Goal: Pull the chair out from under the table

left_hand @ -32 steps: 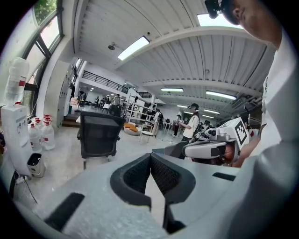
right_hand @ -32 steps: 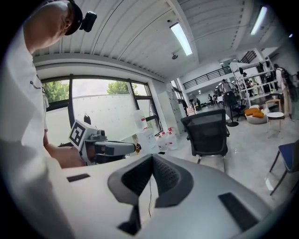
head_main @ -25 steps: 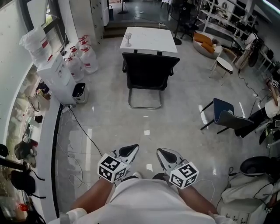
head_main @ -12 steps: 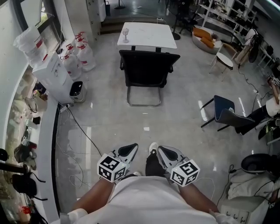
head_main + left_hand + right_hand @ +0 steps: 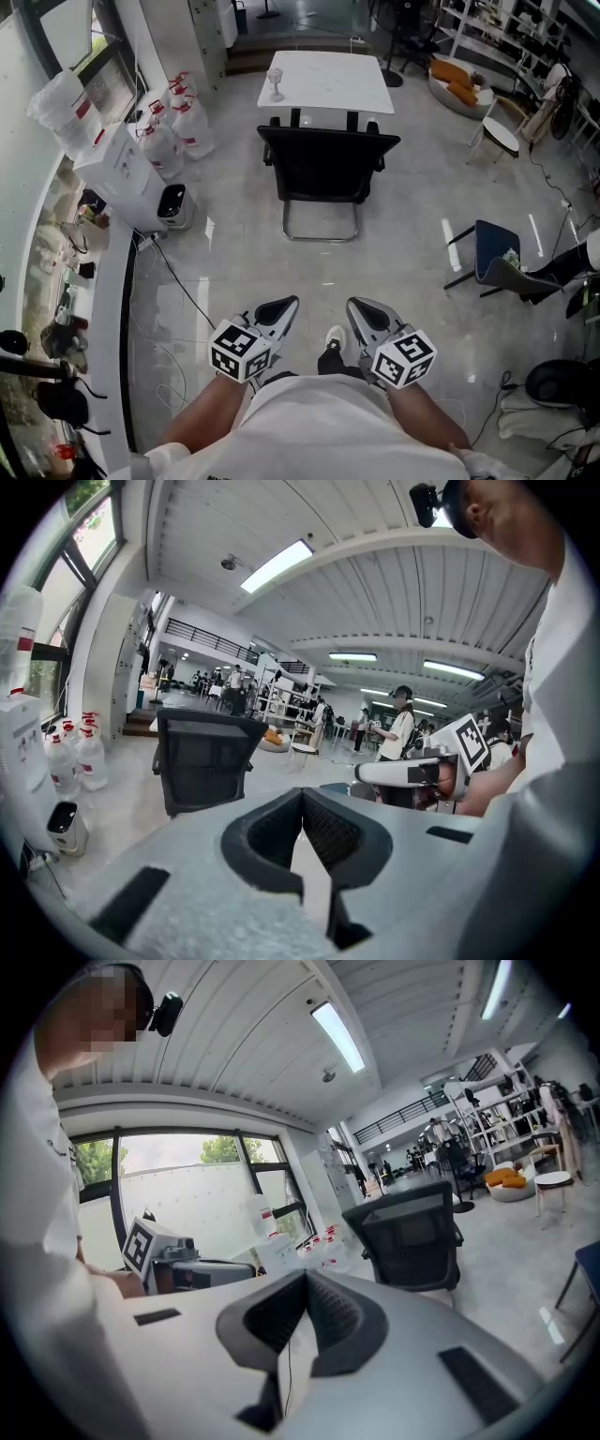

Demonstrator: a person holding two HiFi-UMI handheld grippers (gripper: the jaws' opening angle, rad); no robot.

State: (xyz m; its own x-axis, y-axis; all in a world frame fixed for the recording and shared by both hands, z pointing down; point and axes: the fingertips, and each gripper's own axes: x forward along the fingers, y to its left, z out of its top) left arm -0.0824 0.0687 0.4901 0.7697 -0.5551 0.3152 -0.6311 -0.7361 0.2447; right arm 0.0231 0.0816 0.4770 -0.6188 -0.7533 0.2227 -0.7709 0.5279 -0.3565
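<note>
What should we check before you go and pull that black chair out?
1. The black chair is tucked against the white table: ok.
2. The floor up to the chair is free of things: ok. A cable lies off to the left.
3. The left gripper and right gripper hold nothing: ok.
4. Jaws open, ready to grab: not ok, both are shut.
5. Chair within reach: not ok, it stands well ahead.
6. The glass on the table is safe from a bump: cannot tell.

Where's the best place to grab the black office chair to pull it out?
Probably the backrest's top edge, approached from this near side: the black office chair has its back toward you, seat tucked toward the white table.
</note>
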